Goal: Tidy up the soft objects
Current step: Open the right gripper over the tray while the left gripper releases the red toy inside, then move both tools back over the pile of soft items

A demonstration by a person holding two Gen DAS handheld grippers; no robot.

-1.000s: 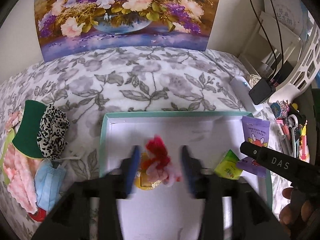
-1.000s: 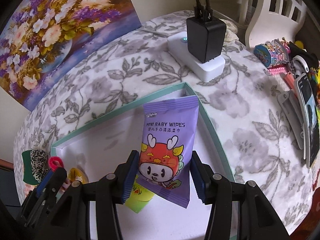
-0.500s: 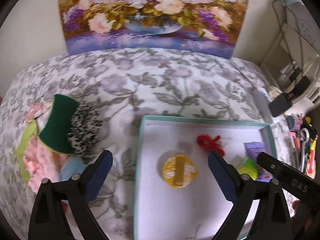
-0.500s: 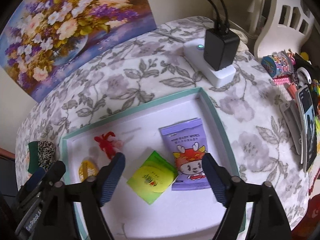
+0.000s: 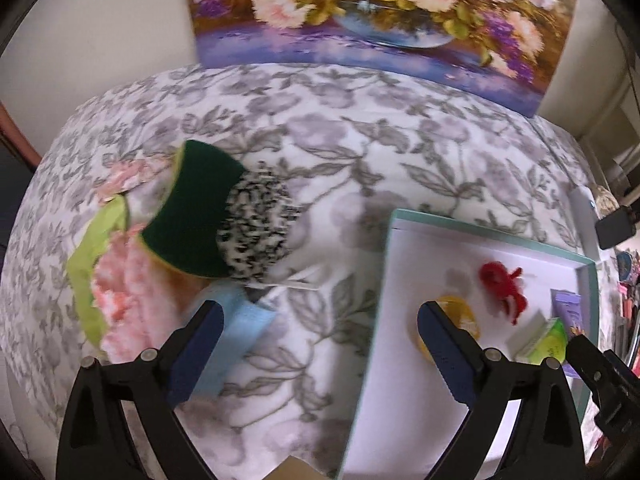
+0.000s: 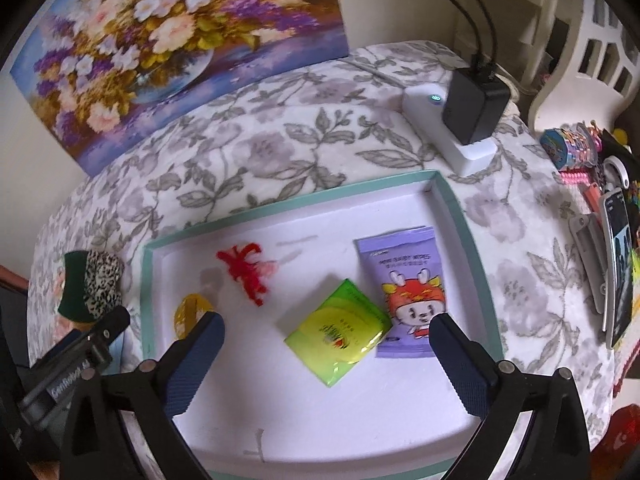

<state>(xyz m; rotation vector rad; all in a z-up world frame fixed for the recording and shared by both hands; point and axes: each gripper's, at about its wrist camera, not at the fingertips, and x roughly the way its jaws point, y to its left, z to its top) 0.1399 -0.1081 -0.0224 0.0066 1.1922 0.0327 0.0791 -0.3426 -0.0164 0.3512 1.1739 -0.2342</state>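
Note:
A teal-rimmed white tray lies on the flowered bedspread. In it are a red fuzzy toy, a yellow round item, a green packet and a purple baby-wipes pack. My right gripper hovers over the tray with its jaws opening; the green packet lies below them, untouched. My left gripper is open over the tray's left rim, gripping nothing. Left of it lie a green sponge, a leopard scrunchie, pink cloth and a blue face mask.
A white power strip with a black charger sits behind the tray. A phone, clips and a tape roll crowd the right edge. A flower painting leans on the wall.
The left gripper let go of the red toy in the tray, opened wide and swung left toward the cloth pile. The right gripper let go of the wipes pack, opened and drew back.

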